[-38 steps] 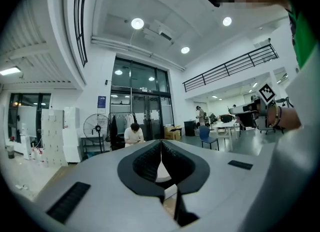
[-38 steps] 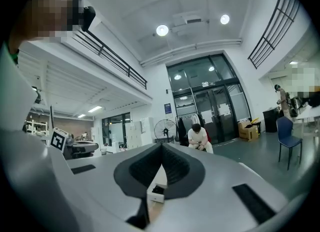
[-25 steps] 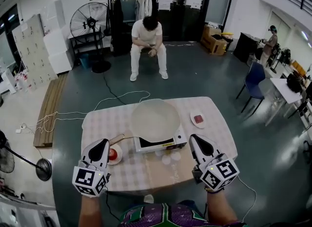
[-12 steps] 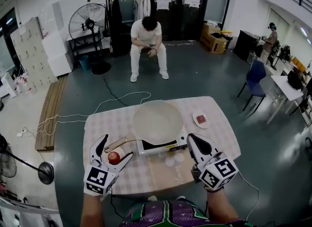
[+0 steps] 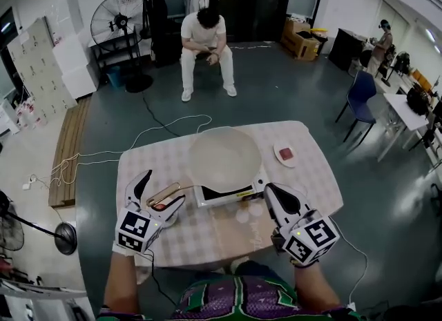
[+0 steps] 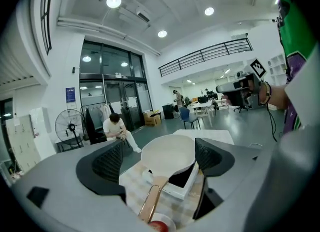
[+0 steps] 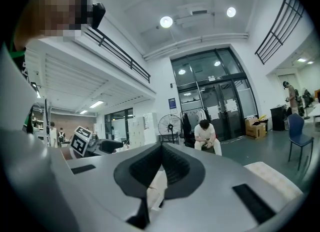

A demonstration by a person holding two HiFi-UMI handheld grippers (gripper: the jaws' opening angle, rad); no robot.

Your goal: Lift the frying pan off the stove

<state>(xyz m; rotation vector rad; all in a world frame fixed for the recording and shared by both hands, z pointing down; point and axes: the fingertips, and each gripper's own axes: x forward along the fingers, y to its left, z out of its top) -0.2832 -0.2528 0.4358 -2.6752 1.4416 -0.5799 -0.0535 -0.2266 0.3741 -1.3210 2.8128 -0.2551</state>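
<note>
The frying pan (image 5: 225, 155) sits on the induction stove (image 5: 228, 197) in the middle of the checked surface (image 5: 307, 178). Its handle (image 5: 166, 192) runs out from the pan toward the person's left, with its long axis pointing almost straight at the left gripper (image 5: 164, 187). That gripper's fingers have just been opening and now stand wide apart. The handle's end lies between them, seemingly touched by neither, so this gripper is the nearer one for the lift. The right gripper (image 5: 271, 192) hangs by the stove's front right corner, fingers closed together on nothing.
</note>
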